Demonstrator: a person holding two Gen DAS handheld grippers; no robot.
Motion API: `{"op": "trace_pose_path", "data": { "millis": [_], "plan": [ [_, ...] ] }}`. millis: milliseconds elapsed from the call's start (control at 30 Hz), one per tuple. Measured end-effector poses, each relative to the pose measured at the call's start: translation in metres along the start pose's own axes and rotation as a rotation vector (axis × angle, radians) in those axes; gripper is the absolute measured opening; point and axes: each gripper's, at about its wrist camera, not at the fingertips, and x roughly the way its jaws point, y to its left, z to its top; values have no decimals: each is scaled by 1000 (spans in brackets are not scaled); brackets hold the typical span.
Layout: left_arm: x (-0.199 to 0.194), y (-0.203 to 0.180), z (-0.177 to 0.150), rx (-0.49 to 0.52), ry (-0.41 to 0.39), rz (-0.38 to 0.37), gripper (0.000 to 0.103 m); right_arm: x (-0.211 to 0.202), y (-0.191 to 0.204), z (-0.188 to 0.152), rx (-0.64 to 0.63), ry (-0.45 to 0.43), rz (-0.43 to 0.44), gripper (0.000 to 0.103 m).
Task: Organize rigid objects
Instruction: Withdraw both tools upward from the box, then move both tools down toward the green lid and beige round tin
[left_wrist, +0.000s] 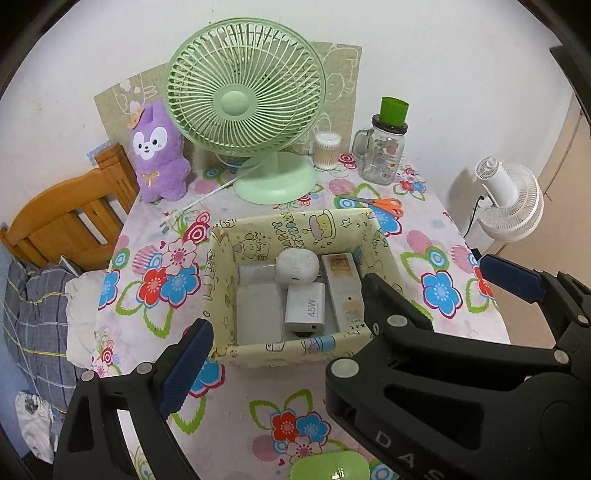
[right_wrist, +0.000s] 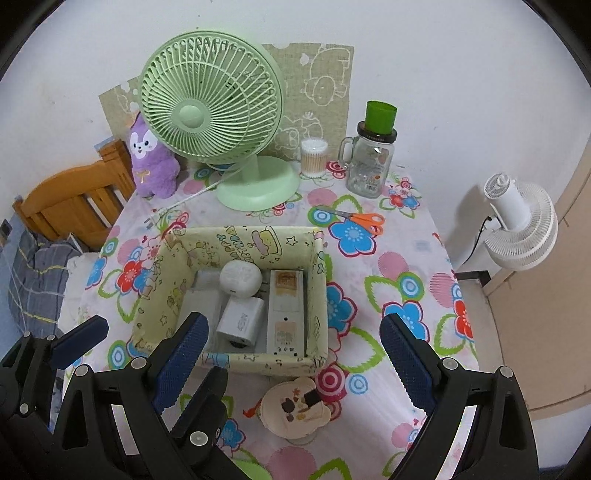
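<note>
Both tongs hang empty over the near edge of the table. The right gripper has its blue-padded jaws spread wide with nothing between them, and the left gripper, seen just to its left in the right wrist view, is likewise released, holding nothing.

Most of the sorting looks done. The yellow cartoon-print storage box stands at the middle of the floral tablecloth and already holds a white 45W charger, a round white device just beyond it, a long white remote-like bar along the right wall, and a flat white block on the left.

Left outside, by my reading: a cream flower-shaped case just near of the box, a bright green plastic item at the very near edge, and the orange-handled scissors beyond the box to the right. Whether the far-row things count, the mason jar mug and the cotton swab tub, I cannot tell; the green desk fan probably stays. The flower case seems the closest next pick.
</note>
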Motion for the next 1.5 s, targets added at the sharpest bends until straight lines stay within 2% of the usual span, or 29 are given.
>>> {"op": "trace_pose_path", "data": {
  "millis": [567,833,1100,1233,1500],
  "plan": [
    [-36,-5,-21,-2,-34,4,96,-40,0,-20,6,-31,11,95],
    [-40,-11,-32,11,-35,8,96,-48,-3,-33,23,-39,-19,95],
    [-35,-15,-47,9,-17,9,96,-44,-6,-50,21,-20,-20,95],
    [-32,-17,-58,-5,-23,43,96,-38,-7,-59,18,-14,-19,95],
    [-20,-19,-77,2,-6,24,96,-28,-8,-80,-13,-12,-23,95]
  ]
}}
